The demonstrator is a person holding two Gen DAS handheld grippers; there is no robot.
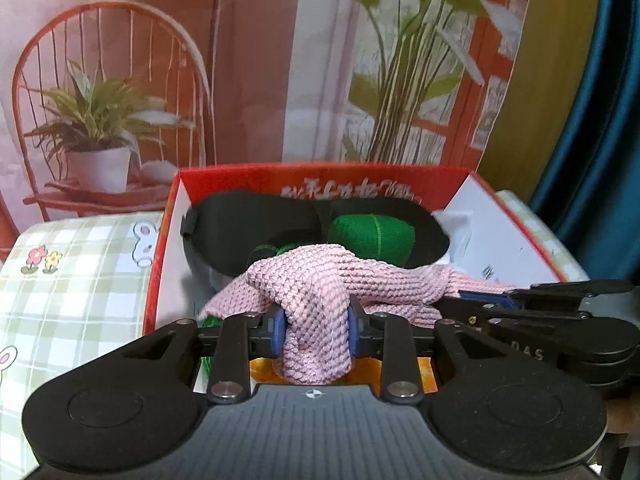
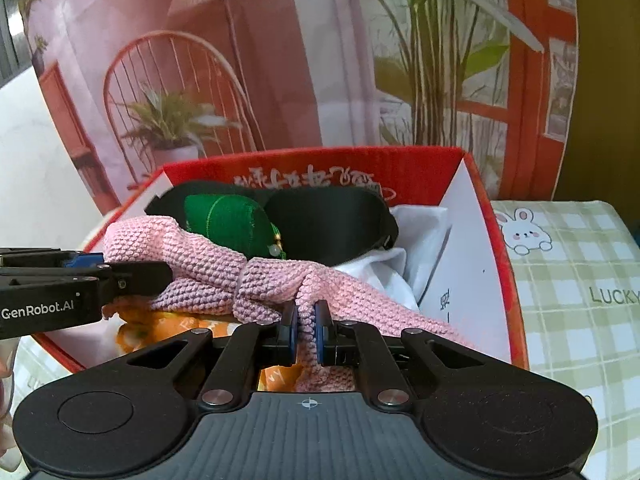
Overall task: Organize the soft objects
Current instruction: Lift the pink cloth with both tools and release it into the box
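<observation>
A pink knitted cloth (image 1: 320, 292) stretches across the open red box (image 1: 168, 216), over its contents. My left gripper (image 1: 317, 330) is shut on a thick bunched fold of the pink knitted cloth at one end. My right gripper (image 2: 306, 330) is shut on a thin strand of the same pink cloth (image 2: 248, 276) at the other end. Both grippers hang over the near part of the red box (image 2: 492, 216). Each gripper shows in the other's view: the right gripper (image 1: 480, 298) at the right edge, the left gripper (image 2: 92, 262) at the left.
Inside the box lie a black eye mask (image 1: 256, 232), a green knitted pouch (image 1: 372, 236), white fabric (image 2: 416, 240) and something orange (image 2: 160, 326) underneath. The box stands on a green checked cloth (image 1: 80, 272) with rabbit prints. A printed backdrop (image 1: 240, 60) stands behind.
</observation>
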